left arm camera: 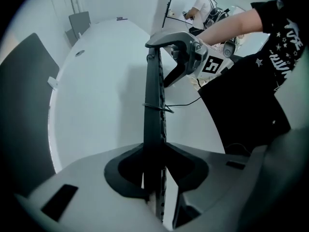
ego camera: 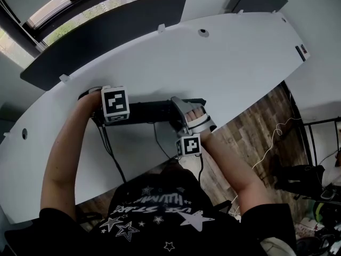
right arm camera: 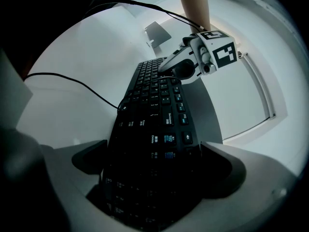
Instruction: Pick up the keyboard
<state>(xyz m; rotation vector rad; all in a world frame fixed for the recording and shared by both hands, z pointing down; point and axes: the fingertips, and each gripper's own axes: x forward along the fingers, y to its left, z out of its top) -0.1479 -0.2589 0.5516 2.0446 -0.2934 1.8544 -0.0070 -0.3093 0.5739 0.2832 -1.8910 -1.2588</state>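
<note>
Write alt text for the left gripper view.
A black keyboard, seen edge-on, is clamped in the jaws of the left gripper in the foreground, and the right gripper holds its far end. A white table lies beneath, and the person's dark T-shirt fills the right side.

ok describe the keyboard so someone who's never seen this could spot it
Find the big white curved table and look at its near edge. The keyboard is the long black bar held between the left tool and the right tool, the only thing with rows of keys.
</note>
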